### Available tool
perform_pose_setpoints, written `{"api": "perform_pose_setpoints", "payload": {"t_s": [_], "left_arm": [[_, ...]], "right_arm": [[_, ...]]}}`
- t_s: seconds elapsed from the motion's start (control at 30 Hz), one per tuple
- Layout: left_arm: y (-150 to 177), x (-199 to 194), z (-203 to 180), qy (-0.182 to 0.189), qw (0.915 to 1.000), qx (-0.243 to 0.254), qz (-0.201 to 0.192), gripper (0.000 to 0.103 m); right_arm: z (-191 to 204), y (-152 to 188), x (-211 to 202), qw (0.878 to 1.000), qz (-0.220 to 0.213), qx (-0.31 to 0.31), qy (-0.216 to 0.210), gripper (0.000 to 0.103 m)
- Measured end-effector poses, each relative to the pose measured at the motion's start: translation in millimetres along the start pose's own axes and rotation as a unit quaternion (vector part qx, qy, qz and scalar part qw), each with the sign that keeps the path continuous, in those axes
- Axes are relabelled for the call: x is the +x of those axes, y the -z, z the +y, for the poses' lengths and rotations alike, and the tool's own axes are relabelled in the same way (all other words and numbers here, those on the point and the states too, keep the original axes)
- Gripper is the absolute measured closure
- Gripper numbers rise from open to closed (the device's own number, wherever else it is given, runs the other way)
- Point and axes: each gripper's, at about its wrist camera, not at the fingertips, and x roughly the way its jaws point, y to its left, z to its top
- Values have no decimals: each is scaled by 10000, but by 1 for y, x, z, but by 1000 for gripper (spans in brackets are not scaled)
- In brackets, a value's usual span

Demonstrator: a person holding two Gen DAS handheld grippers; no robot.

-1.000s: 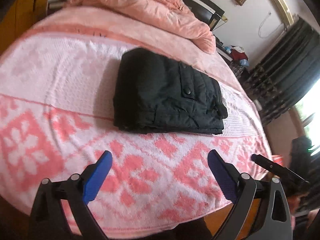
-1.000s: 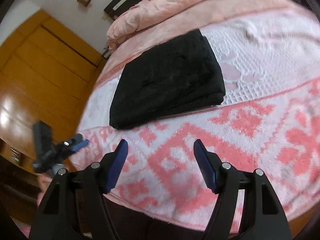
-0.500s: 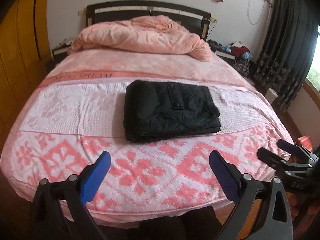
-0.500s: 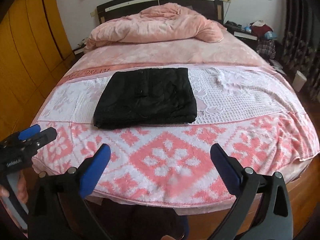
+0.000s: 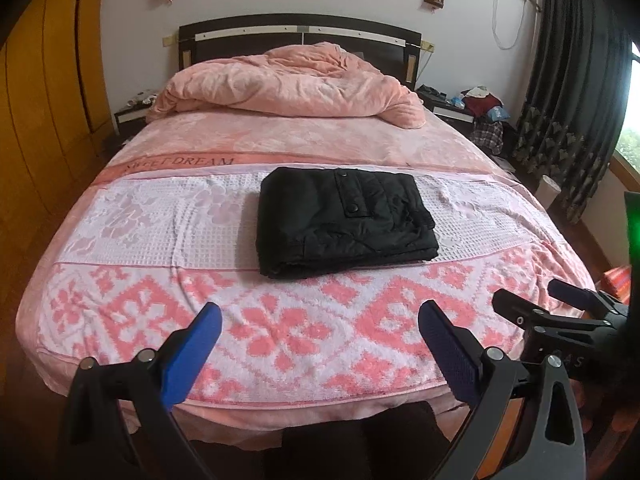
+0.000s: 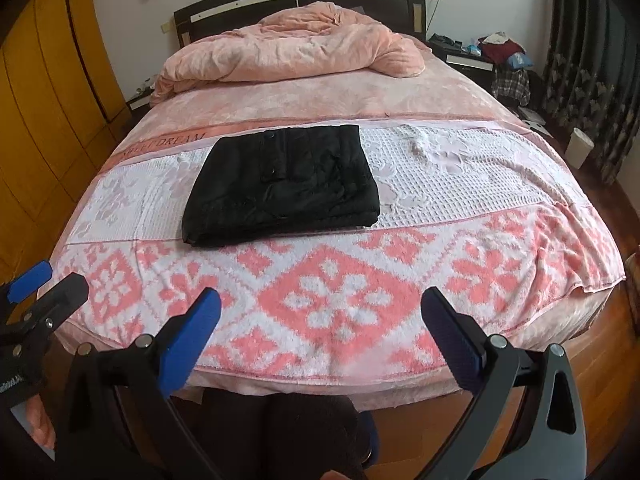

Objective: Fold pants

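Note:
The black pants point(image 5: 344, 220) lie folded into a flat rectangle on the white waffle band of the bed cover; they also show in the right wrist view point(image 6: 280, 184). My left gripper point(image 5: 320, 340) is open and empty, held back over the bed's foot edge, well short of the pants. My right gripper point(image 6: 320, 336) is open and empty, also back at the foot edge. Each gripper shows in the other's view: the right one at the right edge point(image 5: 560, 312), the left one at the left edge point(image 6: 36, 300).
The bed point(image 5: 120, 320) has a pink and white patterned cover. A crumpled pink duvet point(image 5: 288, 84) lies by the dark headboard. Yellow wardrobe doors point(image 5: 36, 120) stand left. A cluttered nightstand point(image 5: 480, 108), dark curtains point(image 5: 568, 100) and a white bin point(image 6: 578, 148) are right.
Both grippers have pulled back and up from the bed and levelled out, so the whole bed now shows. The folded pants have not moved. Both stay open.

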Motion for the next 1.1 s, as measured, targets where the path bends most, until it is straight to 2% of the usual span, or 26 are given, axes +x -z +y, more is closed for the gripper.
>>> {"api": "perform_pose_setpoints", "payload": {"t_s": [0.4, 0.63, 0.8, 1.1], "left_arm": [[-5, 3, 9, -325, 9994, -14, -79, 4], [-11, 23, 7, -529, 9985, 83, 74, 4], [-12, 36, 6, -599, 9980, 99, 153, 4], [-14, 47, 1, -619, 9976, 175, 276, 4]], "right_arm": [[4, -3, -7, 9998, -81, 12, -174, 3], [9, -9, 6, 9999, -51, -60, -116, 3], [11, -9, 21, 9998, 104, -59, -132, 3], [2, -14, 29, 9998, 111, 41, -133, 3]]}}
